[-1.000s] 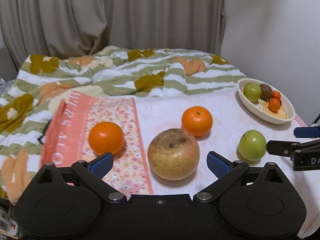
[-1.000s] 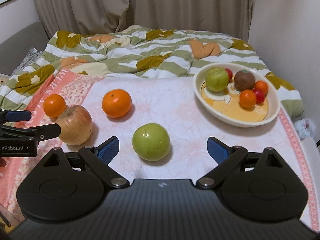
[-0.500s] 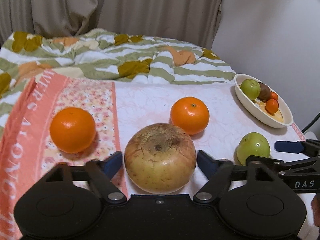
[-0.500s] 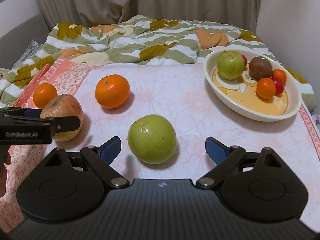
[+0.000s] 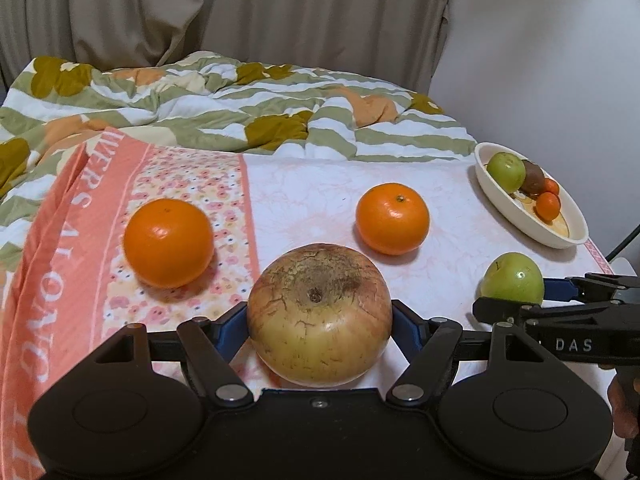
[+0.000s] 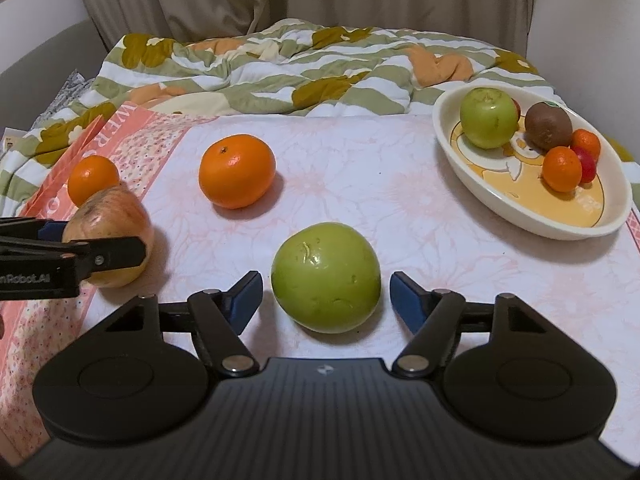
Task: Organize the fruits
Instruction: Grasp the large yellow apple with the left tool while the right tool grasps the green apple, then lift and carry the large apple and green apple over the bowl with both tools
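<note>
4 fruits lay loose on the pink floral cloth [image 6: 400, 200] spread over a bed: 1 russet yellow-brown apple [image 5: 319, 314], 1 green apple [image 6: 326, 277] and 2 oranges. The russet apple sat at the near left of the cloth, clamped between the blue pads of the left gripper [image 5: 319, 328], which pressed on both its sides. The green apple sat near the middle, between the fingers of the right gripper [image 6: 326, 300]; its jaws were closing, yet a thin gap showed between each pad and the fruit. 1 orange [image 5: 168, 242] lay on the flowered strip just left of the russet apple, and the other orange [image 6: 237, 171] lay farther back, between the 2 apples.

At the far right stood 1 cream oval bowl [image 6: 532, 216]. It held 1 green apple [image 6: 488, 117], 1 brown kiwi [image 6: 548, 126], 2 small oranges and 1 small red fruit beside them, with another red one barely showing behind the apple.

Beyond the cloth, a rumpled quilt [image 6: 312, 68] in green and white stripes covered the far bed, with beige curtains [image 5: 240, 8] behind.
</note>
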